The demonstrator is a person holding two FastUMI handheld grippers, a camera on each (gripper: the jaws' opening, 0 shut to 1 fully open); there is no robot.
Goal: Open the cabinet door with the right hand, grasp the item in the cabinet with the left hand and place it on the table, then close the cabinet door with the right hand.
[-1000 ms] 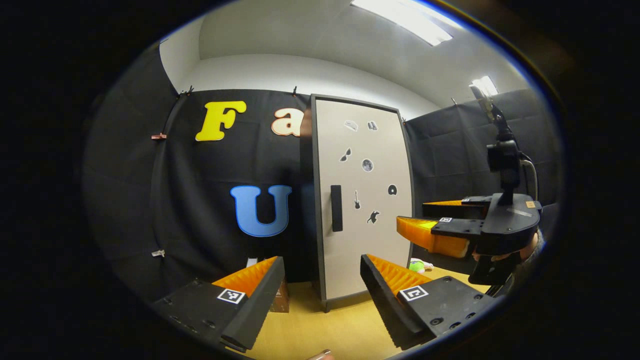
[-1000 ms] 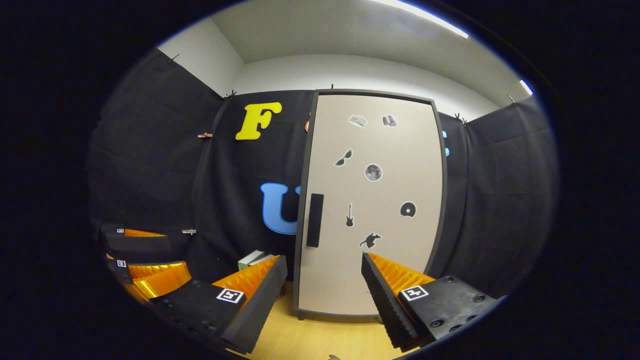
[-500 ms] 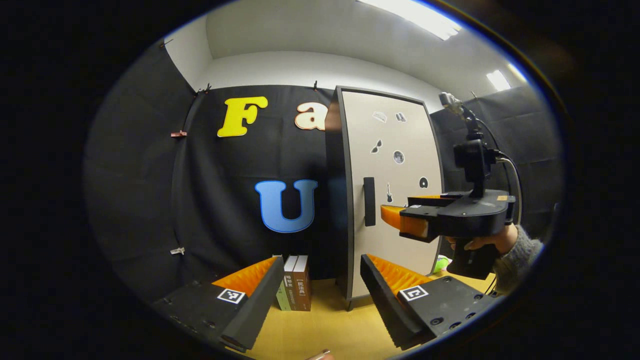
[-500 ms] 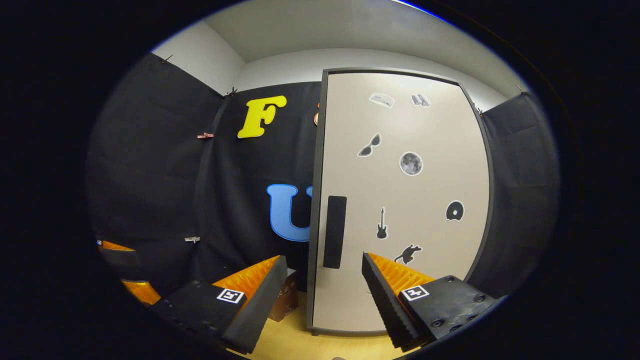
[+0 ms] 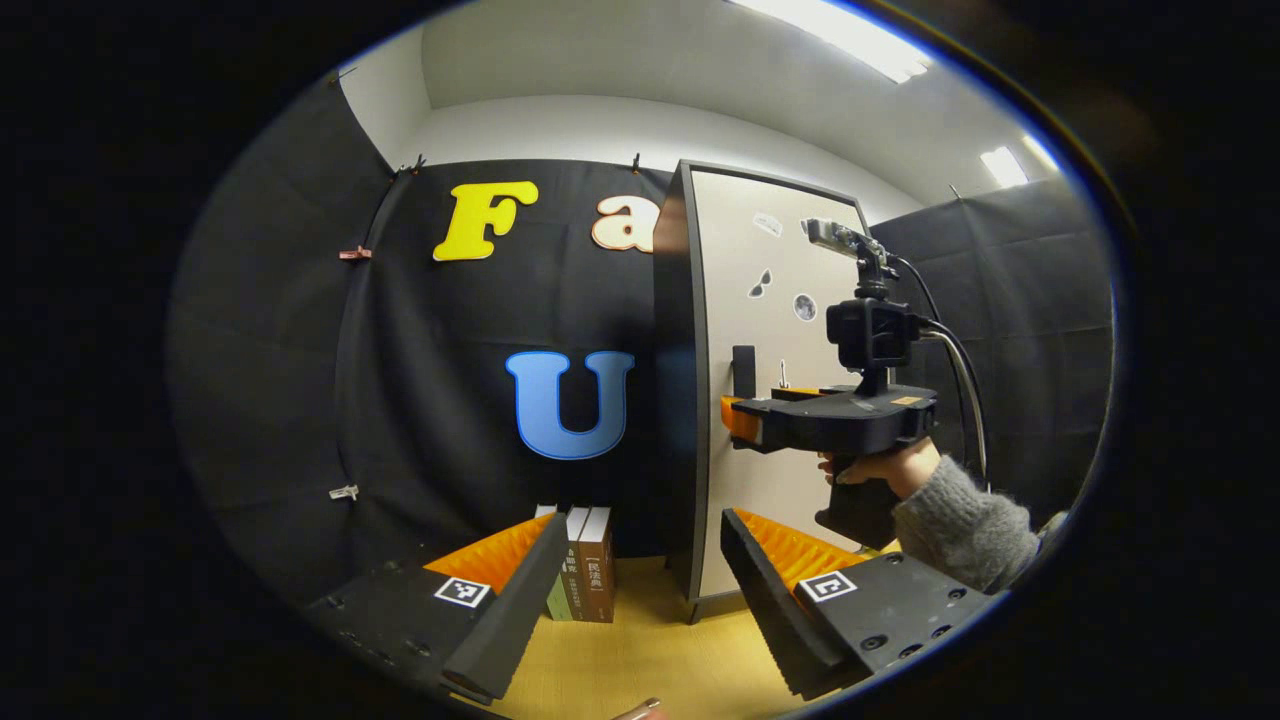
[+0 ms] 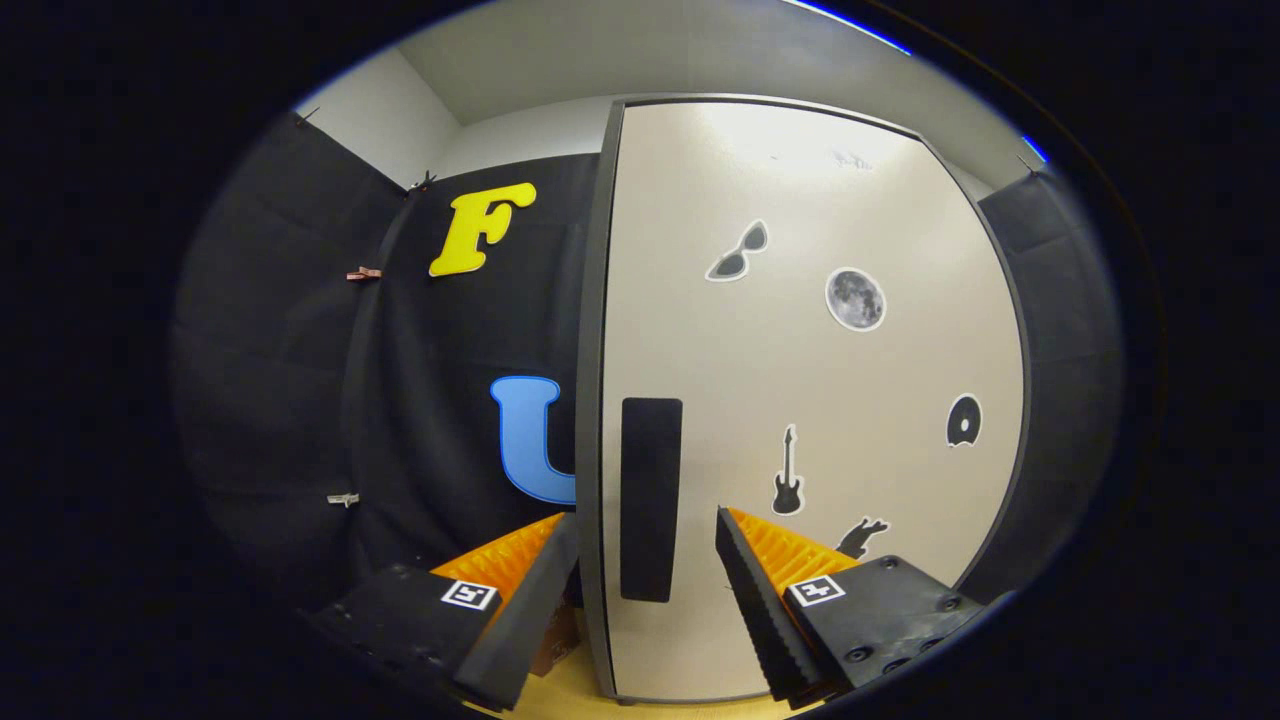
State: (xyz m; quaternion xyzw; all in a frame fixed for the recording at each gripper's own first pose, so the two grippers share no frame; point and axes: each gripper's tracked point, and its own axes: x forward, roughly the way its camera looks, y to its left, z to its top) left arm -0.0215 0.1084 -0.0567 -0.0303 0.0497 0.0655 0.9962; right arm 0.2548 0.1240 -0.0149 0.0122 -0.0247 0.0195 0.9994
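Pale beige, the cabinet door (image 6: 800, 400) has swelled across the right gripper view over the last second, so the right gripper (image 6: 648, 560) has closed in. Its jaws stand apart, straddling the black handle (image 6: 650, 498) at 6 o'clock without pressing it. That puts the opening step at the point of grasping. In the left gripper view, the same gripper (image 5: 735, 418) sits at 3 o'clock against the door, held by a hand (image 5: 880, 468) in a grey sleeve. The left gripper (image 5: 640, 590) hangs back, jaws apart and empty. The item stays hidden behind the shut door. Books (image 5: 585, 565) at 6 o'clock carry spine writing too small to read; the door stickers are pictures only.
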